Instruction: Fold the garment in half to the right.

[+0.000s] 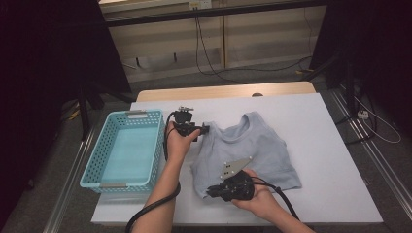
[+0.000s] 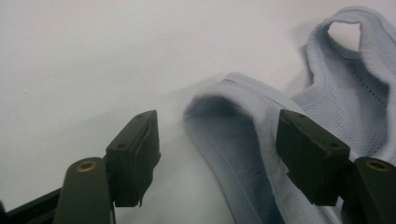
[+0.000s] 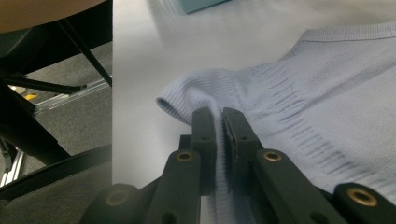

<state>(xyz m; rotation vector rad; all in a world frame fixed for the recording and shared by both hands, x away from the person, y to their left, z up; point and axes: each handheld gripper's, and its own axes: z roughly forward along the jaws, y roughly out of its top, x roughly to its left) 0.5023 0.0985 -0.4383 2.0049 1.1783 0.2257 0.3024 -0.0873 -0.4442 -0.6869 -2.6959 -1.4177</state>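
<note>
A light blue ribbed tank top lies flat on the white table, neck toward the far side. My left gripper sits at the top's left shoulder strap, held by a hand from the near side. In the left gripper view its jaws stand apart with the strap between them, and the pads do not press on it. My right gripper is at the near left corner of the hem. In the right gripper view it is shut on a fold of the hem.
A turquoise perforated basket stands empty on the table's left part, just left of my left hand. The table's near edge runs close under my right hand. Cables trail from both grippers toward the near side. Floor and dark stands surround the table.
</note>
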